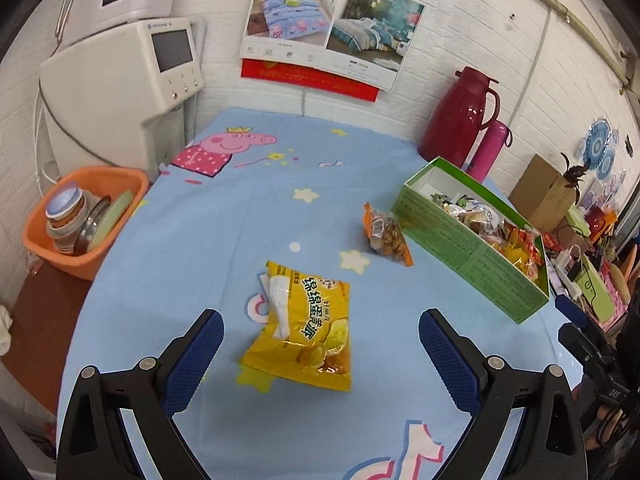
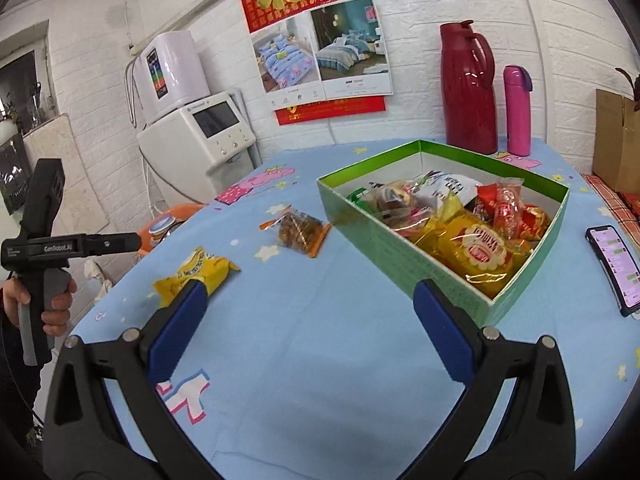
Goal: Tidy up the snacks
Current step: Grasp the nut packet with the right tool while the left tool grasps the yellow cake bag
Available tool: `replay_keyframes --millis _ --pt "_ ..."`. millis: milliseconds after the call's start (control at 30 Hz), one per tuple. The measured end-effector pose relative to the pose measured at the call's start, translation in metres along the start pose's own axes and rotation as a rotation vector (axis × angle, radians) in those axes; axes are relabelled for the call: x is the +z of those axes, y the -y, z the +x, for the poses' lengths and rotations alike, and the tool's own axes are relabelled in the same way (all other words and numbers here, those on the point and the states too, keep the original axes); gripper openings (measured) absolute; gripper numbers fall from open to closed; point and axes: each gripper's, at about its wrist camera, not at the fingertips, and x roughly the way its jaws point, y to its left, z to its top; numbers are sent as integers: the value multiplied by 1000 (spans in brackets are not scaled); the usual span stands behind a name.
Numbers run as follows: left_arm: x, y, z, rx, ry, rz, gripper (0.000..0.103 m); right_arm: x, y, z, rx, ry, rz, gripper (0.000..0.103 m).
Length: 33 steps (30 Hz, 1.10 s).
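Two snack packets, yellow and orange, lie outside one green box; both hand-held grippers, left and right, gape empty.

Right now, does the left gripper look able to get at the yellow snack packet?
Probably yes. The left gripper has its jaws wide open, with the yellow snack packet lying flat on the blue tablecloth just ahead between them. Nothing lies in between.
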Motion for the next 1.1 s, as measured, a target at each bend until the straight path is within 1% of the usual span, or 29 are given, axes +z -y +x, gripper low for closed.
replay_keyframes --millis 167,333,400,433,500,567,600,700,800,933,1100 --pt "-9 6 32 27 -56 50 100 -9 -9 11 -2 -47 -23 102" --pt "-15 21 66 99 -96 147 100 -12 -9 18 -14 -74 -18 102" --pt "-17 20 78 123 -116 155 100 -12 -8 20 -18 -79 -18 102" --pt "-17 18 82 121 -121 149 100 -12 -8 22 -17 -79 -19 102" --pt "-17 10 88 92 -123 112 98 -12 -8 26 -16 -79 -17 102" --pt "-16 2 89 53 -114 75 76 -11 -9 31 -12 -86 -10 102" --pt "-15 -1 92 36 -123 67 63 -10 -9 34 -13 -88 -5 102" --pt "-12 -7 92 -1 -109 47 52 -5 -12 45 -12 -90 8 102" --pt "-7 -14 93 -38 -86 15 49 4 -21 63 2 -116 0 102" --pt "-9 -23 93 -84 -52 -20 47 17 -35 97 38 -167 -39 102" --pt "-11 -28 87 -121 -43 -25 46 34 -42 144 6 -189 -46 102"
